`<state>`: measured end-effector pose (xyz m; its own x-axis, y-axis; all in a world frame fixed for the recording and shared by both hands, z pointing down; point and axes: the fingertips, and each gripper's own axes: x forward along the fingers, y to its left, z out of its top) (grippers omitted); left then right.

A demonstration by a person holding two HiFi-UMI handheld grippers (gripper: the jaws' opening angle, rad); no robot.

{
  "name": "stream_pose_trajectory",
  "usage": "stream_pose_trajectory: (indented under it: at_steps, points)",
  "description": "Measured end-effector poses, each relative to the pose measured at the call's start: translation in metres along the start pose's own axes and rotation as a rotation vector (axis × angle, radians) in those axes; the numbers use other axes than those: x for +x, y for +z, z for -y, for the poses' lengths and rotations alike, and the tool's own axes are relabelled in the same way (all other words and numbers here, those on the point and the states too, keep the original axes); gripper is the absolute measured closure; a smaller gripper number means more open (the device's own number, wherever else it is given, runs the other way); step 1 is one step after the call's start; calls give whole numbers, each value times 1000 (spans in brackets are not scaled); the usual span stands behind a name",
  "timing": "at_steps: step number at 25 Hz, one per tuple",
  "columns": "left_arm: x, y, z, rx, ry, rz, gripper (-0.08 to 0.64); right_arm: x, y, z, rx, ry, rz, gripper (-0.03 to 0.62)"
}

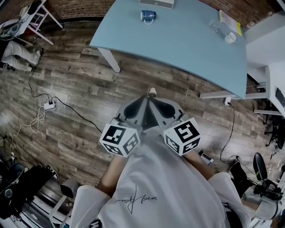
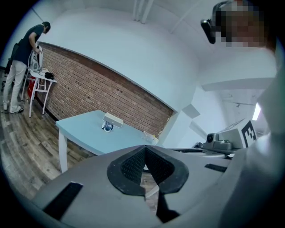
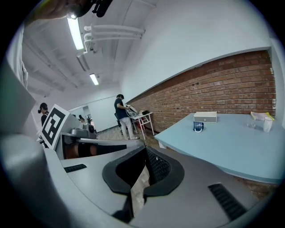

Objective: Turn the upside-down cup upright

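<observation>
Both tongs are held close in front of the person's white shirt [image 1: 151,187], low in the middle of the head view and well apart from the tabletop [image 1: 187,51]. The left tongs [image 2: 144,150] are closed. Their black ribbed pads meet at the tips and grip nothing, and only a narrow wedge-shaped slit lower down shows some floor [image 1: 80,80]. The right tongs [image 3: 145,151] are closed tip to tip in the same way and are also empty. Each has a smooth grey moulded shell and a white cube printed with black square markers, the left cube [image 1: 120,139] and the right cube [image 1: 182,136] sitting side by side.

The tabletop is a smooth, matte, pale blue slab with a rounded corner on white legs, filling the upper middle and upper right of the head view. The cup [image 1: 148,16] stands near its far edge, at the top centre of that view. It is dark blue and glossy with a pale band and a looped handle. It is too small to tell which end is up. Just behind it lies a flat white rectangular box [image 1: 156,3]. Toward the upper right, a clear glass [image 1: 217,27] stands near a white tumbler [image 1: 230,37] and a yellow sheet [image 1: 230,21].

The floor is grey-brown wood-look planking, and a rough red brick wall [image 3: 231,84] runs behind the tabletop.
</observation>
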<state>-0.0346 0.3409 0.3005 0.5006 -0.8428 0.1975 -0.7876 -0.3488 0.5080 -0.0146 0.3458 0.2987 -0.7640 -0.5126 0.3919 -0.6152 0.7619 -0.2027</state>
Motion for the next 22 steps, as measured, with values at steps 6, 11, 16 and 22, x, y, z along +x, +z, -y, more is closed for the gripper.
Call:
stream_pose_trajectory:
  at_steps: [6,11,16,22]
  points:
    - [11,13,-17,4,18,8,551,20,10,9,1,16,13,571]
    - [28,27,-34,5,34,1,551,42,24,23,-3,38,13,572]
    - [55,40,-50,-2,38,-9,551,63,37,46,1,39,9,571]
    - [96,57,-64,-16,38,-27,551,85,56,84,13,44,0,571]
